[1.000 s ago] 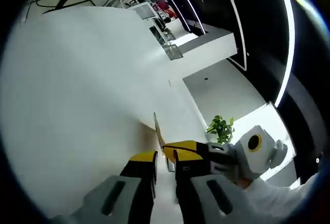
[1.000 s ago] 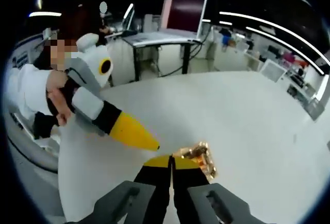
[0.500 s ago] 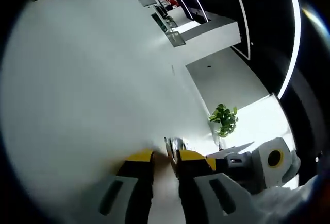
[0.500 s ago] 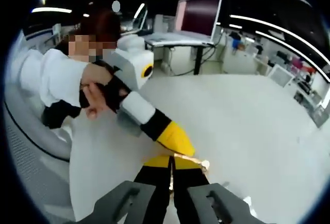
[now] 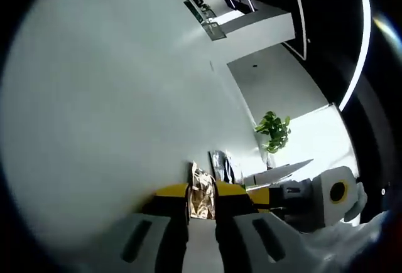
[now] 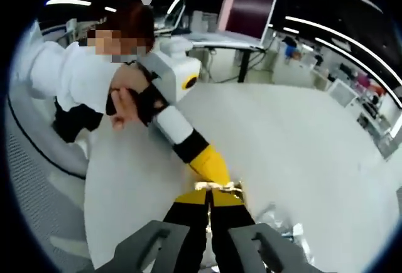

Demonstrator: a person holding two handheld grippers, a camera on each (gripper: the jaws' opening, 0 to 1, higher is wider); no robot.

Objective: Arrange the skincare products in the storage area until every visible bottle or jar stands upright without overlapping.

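Left gripper view shows the left gripper [image 5: 201, 196] nipping a crinkled gold packet [image 5: 202, 199] between nearly closed jaws, over the white table [image 5: 113, 97]. The right gripper [image 6: 209, 199] pinches the packet's other edge [image 6: 220, 187]. Both should keep tension even, to avoid tearing.

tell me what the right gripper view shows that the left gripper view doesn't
Right gripper view: the person's hand holding the left gripper, a monitor on a desk behind, and a crinkled clear wrapper on the table right of the jaws.

Left gripper view: a potted plant by the far wall, and the right gripper coming in from the right.

Both: the white table and a small gold crinkled item at the jaw tips. The left gripper's jaws hold it between them; the right gripper's jaws look shut just below it.
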